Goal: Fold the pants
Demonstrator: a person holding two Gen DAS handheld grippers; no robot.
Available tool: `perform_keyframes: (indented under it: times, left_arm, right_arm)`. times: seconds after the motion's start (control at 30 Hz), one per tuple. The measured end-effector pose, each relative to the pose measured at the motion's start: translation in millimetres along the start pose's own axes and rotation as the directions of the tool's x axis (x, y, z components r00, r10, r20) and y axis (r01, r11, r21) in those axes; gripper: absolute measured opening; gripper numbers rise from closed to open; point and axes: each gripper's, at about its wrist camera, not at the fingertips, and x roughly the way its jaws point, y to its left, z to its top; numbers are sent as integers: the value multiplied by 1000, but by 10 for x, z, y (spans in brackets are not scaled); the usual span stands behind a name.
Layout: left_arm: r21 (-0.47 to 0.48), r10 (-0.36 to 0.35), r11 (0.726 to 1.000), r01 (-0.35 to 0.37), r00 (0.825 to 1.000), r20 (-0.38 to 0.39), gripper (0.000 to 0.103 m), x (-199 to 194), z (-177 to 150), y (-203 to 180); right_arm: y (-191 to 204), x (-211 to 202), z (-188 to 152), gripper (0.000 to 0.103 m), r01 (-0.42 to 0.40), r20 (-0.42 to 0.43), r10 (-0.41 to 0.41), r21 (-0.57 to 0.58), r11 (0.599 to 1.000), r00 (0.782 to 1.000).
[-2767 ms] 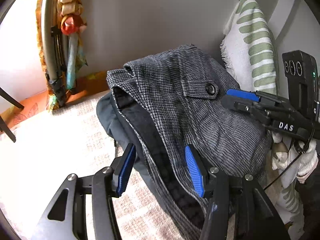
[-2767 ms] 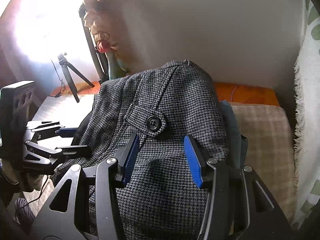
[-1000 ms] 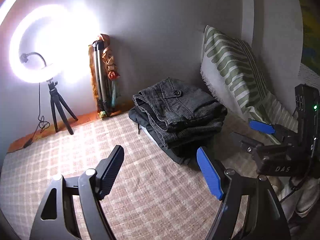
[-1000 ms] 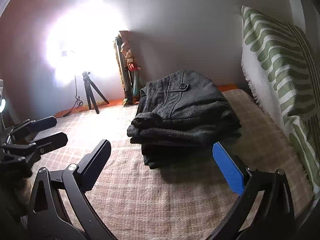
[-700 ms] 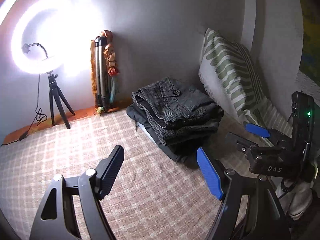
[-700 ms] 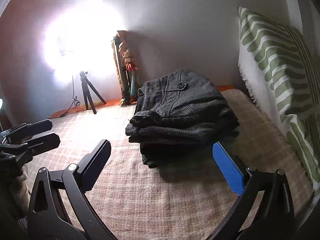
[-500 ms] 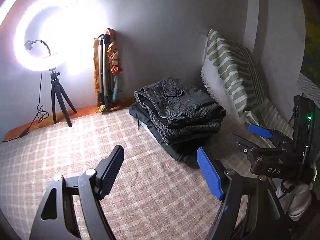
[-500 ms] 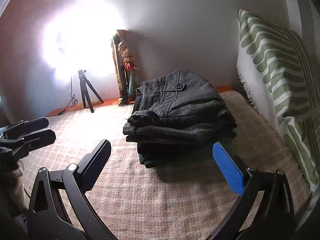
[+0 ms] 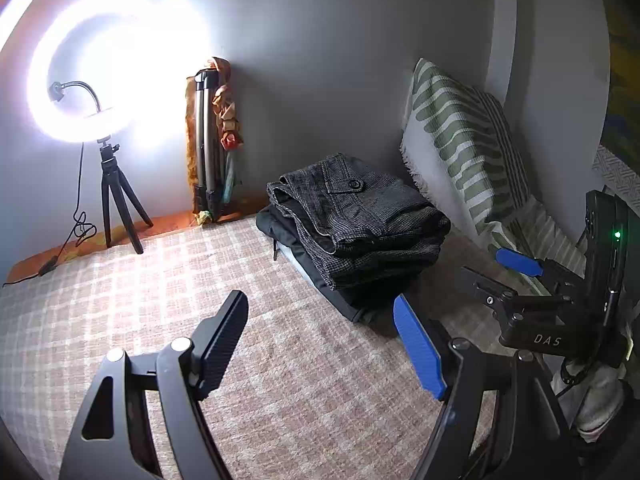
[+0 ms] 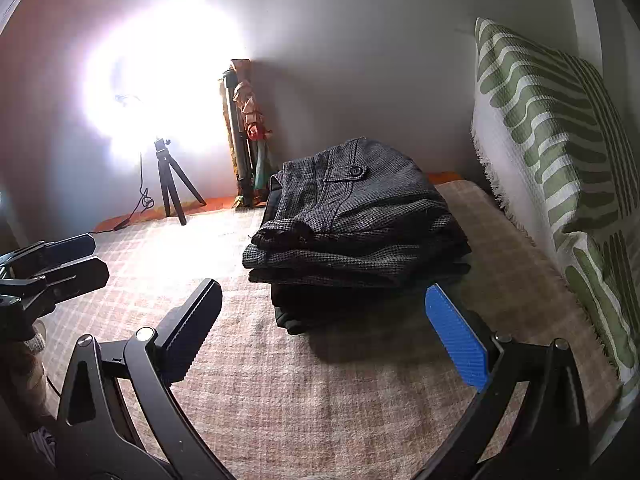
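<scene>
Both grippers, left (image 9: 320, 340) & right (image 10: 320, 328), jaws wide, nothing held. Folded pants (image 10: 356, 224) sit atop dark garment (image 9: 320, 280); a nudge could topple 'em.

Checked bedcover (image 9: 120, 300); folded pants (image 9: 360, 216) atop

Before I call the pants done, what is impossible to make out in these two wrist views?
- Dark garment under the folded grey houndstooth pants: mostly covered by them in both views; its type and fold are unclear.
- Ring light: blown out by glare in the right view.
- Green-striped pillow: cut off by the right view's edge.
</scene>
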Motion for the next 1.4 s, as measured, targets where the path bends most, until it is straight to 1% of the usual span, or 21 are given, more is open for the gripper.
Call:
perform_keyframes:
  times: [0.63,0.8,1.03,1.17,1.33,1.4]
  left_arm:
    - [2,8,1000,-8,1000,2,74,20,9,-22]
    - [-15,5,1000,-5,1000,-6,73,20,20,0]
    - [18,27,999,-27,1000,6,74,-8,20,-57]
    - [17,32,999,-32,999,7,74,-23,27,-74]
    - [10,8,1000,-8,1000,6,74,-42,39,-79]
    - [19,9,1000,-9,1000,5,74,-45,34,-95]
  right_arm:
    - [12,19,2,103,-12,-4,12,14,1000,1000]
    - [46,42,-18,103,-18,-9,19,14,1000,1000]
    - [68,29,-32,103,-16,-7,16,14,1000,1000]
    - [68,27,-33,103,-17,-8,17,13,1000,1000]
    - [73,26,-36,103,-15,-8,15,14,1000,1000]
    - [74,24,-36,103,-15,-8,16,15,1000,1000]
